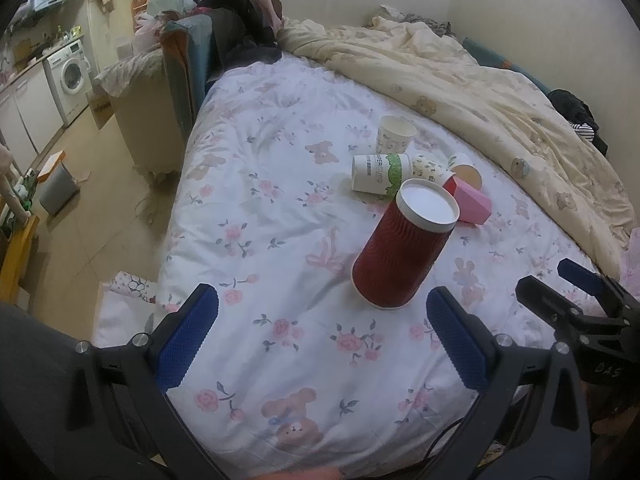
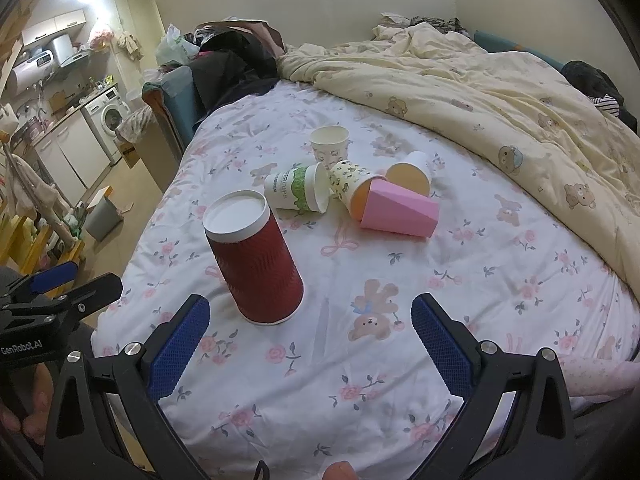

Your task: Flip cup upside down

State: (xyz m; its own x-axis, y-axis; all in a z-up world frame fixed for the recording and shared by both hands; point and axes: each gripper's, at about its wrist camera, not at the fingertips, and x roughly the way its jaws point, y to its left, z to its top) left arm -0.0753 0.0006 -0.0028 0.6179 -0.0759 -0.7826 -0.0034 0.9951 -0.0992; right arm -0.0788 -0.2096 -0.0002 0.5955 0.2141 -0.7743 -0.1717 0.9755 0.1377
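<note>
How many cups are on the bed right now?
6: red cup inverted in front; behind it, upright white cup, then green-banded cup, patterned cup, pink cup, orange-lined cup lying down.

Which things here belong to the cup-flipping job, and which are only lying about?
Job:
red cup, standing upside down on the bed
left gripper, open
right gripper, open

Lying about:
green-banded cup, on its side
pink cup, on its side
upright white cup
yellow duvet

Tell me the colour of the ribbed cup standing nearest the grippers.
Dark red, with a white rim and base facing up; the ribbed cup shows best in the right wrist view.
</note>
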